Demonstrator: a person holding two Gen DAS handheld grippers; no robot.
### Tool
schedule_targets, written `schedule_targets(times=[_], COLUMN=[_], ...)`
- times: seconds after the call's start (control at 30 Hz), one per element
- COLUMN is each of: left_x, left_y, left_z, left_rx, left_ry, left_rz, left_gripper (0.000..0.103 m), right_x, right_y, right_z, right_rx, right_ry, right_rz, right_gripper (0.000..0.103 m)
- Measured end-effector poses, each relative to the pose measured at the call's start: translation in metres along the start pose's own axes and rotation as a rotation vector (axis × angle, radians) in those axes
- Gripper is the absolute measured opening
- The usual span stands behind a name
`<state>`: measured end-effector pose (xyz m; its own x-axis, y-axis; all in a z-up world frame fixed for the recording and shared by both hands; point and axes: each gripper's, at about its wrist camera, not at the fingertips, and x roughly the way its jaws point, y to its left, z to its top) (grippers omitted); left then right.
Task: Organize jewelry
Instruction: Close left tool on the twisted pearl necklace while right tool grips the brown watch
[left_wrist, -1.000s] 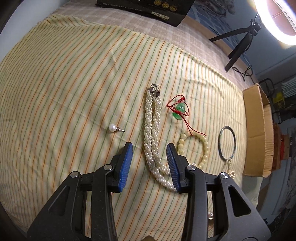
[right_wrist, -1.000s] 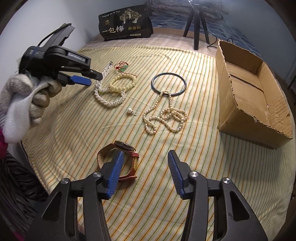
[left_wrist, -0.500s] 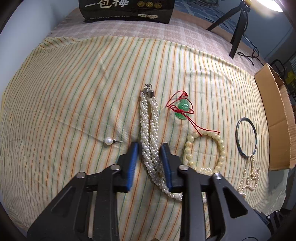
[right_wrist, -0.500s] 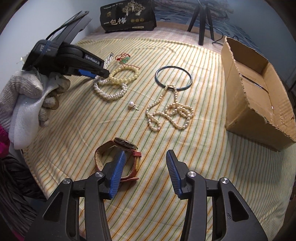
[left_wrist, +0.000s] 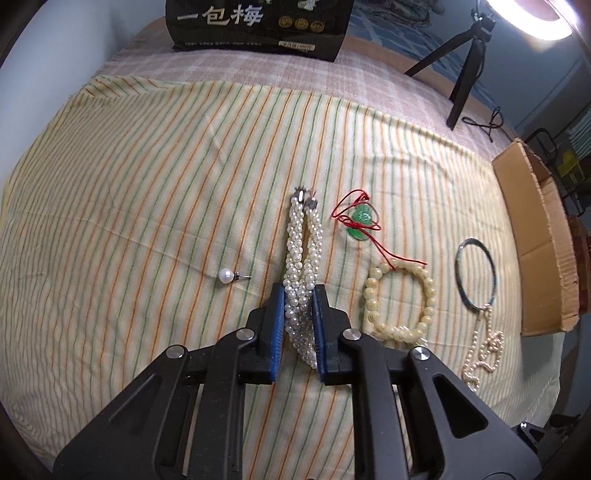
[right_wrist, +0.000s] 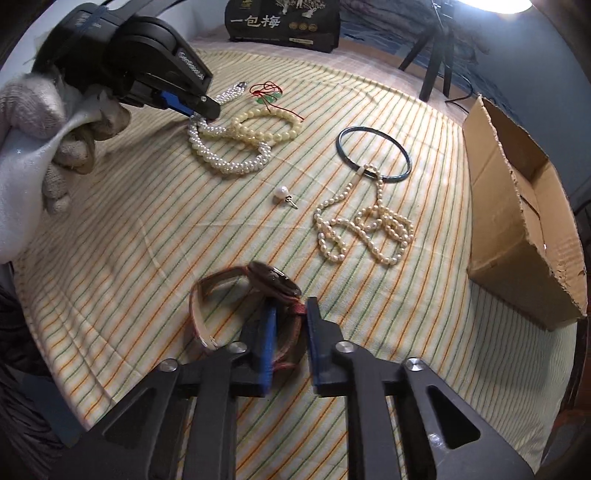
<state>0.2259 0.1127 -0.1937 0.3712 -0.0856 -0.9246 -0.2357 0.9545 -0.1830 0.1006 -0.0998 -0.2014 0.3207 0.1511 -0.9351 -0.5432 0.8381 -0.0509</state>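
My left gripper (left_wrist: 298, 295) is shut on the twisted white pearl bracelet (left_wrist: 301, 251), which still lies on the striped cloth (left_wrist: 147, 184); it also shows in the right wrist view (right_wrist: 229, 162). My right gripper (right_wrist: 290, 314) is closed around the red-brown strap of a wristwatch (right_wrist: 258, 284) on the cloth. Loose pieces lie around: a pearl stud (left_wrist: 226, 275), a green pendant on red cord (left_wrist: 360, 221), a cream bead bracelet (left_wrist: 397, 299), a dark bangle (left_wrist: 476, 273) and a pearl necklace (right_wrist: 364, 232).
An open cardboard box (right_wrist: 517, 221) stands at the right edge of the cloth. A black printed package (left_wrist: 258, 26) stands at the back. A tripod (left_wrist: 465, 62) and a ring light are behind the table.
Both grippers lowered and closed: the left jaws came together on the pearl bracelet, the right jaws moved forward and closed on the watch strap.
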Motion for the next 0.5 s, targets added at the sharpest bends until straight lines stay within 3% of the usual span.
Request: schedule_targets(times=[0.17, 0.5], left_x=[-0.026, -0.094], left_y=[-0.003, -0.018], left_z=[-0.003, -0.009], left_rx=[0.011, 0.057], left_ry=[-0.058, -0.193], left_rz=[-0.027, -0.109], left_gripper=[0.012, 0.01], right_x=[-0.006, -0.043], right_y=[-0.003, -0.016], right_z=[-0.002, -0.006], right_rx=[0.018, 0.051], right_ry=[-0.014, -0.125], right_rz=[0.004, -0.044], right_gripper=[0.01, 0.01])
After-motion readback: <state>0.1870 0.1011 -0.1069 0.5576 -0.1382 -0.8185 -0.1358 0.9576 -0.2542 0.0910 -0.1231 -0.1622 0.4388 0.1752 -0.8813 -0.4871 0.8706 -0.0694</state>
